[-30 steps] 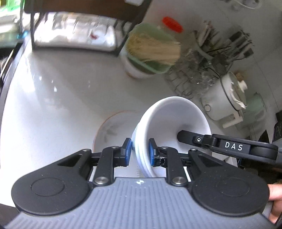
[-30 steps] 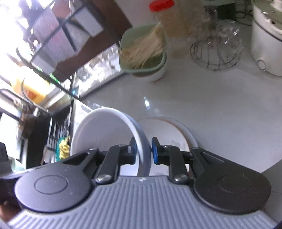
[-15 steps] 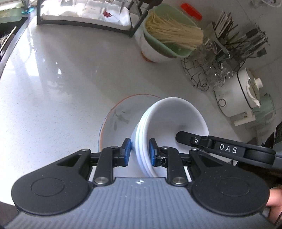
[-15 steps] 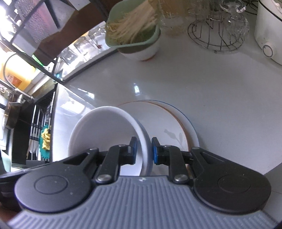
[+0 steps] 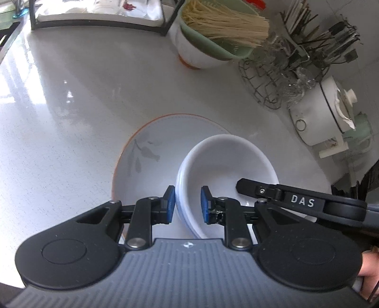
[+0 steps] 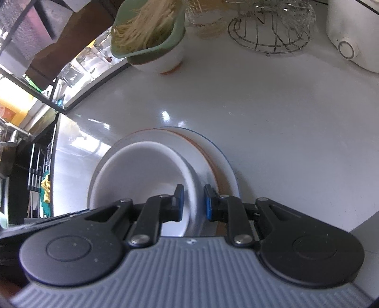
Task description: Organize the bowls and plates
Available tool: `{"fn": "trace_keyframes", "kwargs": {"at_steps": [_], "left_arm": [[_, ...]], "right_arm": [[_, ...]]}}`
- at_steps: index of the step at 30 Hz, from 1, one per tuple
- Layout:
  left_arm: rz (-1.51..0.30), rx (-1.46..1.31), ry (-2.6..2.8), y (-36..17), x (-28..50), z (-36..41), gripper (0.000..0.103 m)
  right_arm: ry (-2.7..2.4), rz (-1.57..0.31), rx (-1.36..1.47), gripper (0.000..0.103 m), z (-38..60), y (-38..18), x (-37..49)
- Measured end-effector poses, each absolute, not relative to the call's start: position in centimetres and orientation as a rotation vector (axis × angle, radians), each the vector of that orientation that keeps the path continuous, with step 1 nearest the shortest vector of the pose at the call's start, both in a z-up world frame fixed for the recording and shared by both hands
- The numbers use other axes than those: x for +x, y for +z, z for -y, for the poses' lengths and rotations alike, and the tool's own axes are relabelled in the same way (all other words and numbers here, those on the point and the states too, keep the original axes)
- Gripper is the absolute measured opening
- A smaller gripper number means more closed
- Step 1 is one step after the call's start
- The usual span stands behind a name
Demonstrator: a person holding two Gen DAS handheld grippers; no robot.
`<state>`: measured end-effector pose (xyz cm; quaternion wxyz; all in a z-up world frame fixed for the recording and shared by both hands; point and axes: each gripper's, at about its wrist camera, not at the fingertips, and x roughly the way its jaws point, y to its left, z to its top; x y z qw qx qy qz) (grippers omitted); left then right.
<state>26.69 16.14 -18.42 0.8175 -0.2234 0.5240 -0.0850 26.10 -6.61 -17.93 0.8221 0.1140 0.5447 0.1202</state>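
Note:
A stack of white bowls (image 5: 222,165) sits low over a stack of plates (image 5: 151,151); the top plate has an orange rim and a leaf print. My left gripper (image 5: 187,204) is shut on the bowls' near-left rim. My right gripper (image 6: 193,202) is shut on the opposite rim of the bowls (image 6: 142,170); its finger (image 5: 260,190) shows inside the bowl in the left wrist view. In the right wrist view the plates (image 6: 220,161) lie under the bowls, the lowest with a blue rim.
A green strainer of dry noodles (image 5: 220,30) sits in a white bowl at the back. A wire rack with glasses (image 5: 279,78), a utensil holder (image 5: 327,40) and a white cooker (image 5: 327,113) stand to the right. A black dish rack (image 5: 94,14) is at the back left.
Both grippers have lowered the stack of bowls from a steep tilt to nearly level over the plates. The counter and plates now look closer.

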Motion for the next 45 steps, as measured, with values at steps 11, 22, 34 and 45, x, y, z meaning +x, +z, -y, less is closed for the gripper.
{"fn": "trace_keyframes", "kwargs": {"at_steps": [11, 22, 34, 45], "left_arm": [[-1.016, -0.471, -0.092, -14.1, 24.0, -17.6, 0.052], [-0.842, -0.452, -0.052, -5.1, 17.8, -18.5, 0.052], [-0.647, -0.381, -0.072, 1.2, 8.8, -10.8, 0.053], [-0.611, -0.332, -0.001, 1.5, 0.5, -5.6, 0.068]], "right_arm": [[0.318, -1.088, 0.193, 0.042, 6.6, -15.0, 25.8], [0.420, -0.907, 0.209, 0.042, 8.7, -6.7, 21.6], [0.497, -0.608, 0.159, 0.043, 14.0, -0.5, 12.5], [0.475, -0.506, 0.110, 0.047, 18.9, -0.9, 5.3]]}}
